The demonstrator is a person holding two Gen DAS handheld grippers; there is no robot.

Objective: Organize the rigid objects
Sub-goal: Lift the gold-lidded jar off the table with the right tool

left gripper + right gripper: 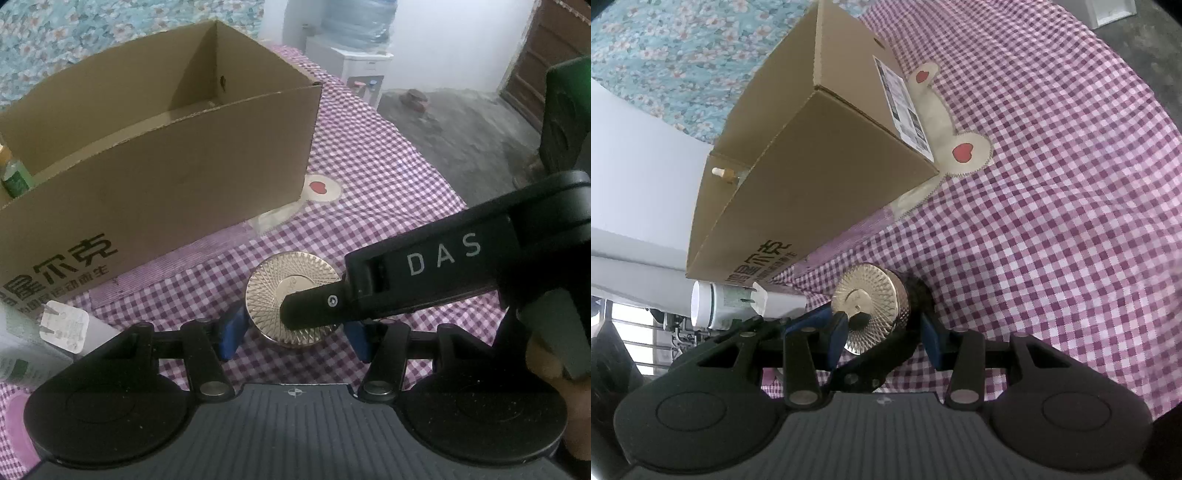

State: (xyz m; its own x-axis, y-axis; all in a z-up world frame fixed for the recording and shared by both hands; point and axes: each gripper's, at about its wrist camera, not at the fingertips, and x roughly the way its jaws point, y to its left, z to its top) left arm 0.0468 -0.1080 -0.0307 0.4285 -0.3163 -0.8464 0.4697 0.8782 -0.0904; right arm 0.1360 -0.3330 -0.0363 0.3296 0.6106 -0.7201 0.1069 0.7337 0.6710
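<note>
While both tongs work low in frame, a purple-and-white checked cloth [369,177] fills most of both views, with a cream rabbit patch [964,151] with red hearts stitched on. Grey bare floor [461,122] upper right, brown door [546,55] at the far right, teal floral fabric [55,33] upper left. Open cardboard box [166,177] stands on the cloth, left of centre. White water dispenser [354,66] behind it. White bottle [716,304] lies at lower left, charger plug [64,325] on it. Gold faceted jar [273,291] is lower centre, near the box's front. Right gripper [882,328] is clamped on the jar. Left gripper [295,336] is apart, pads flanking the jar, gap on the right side.
</note>
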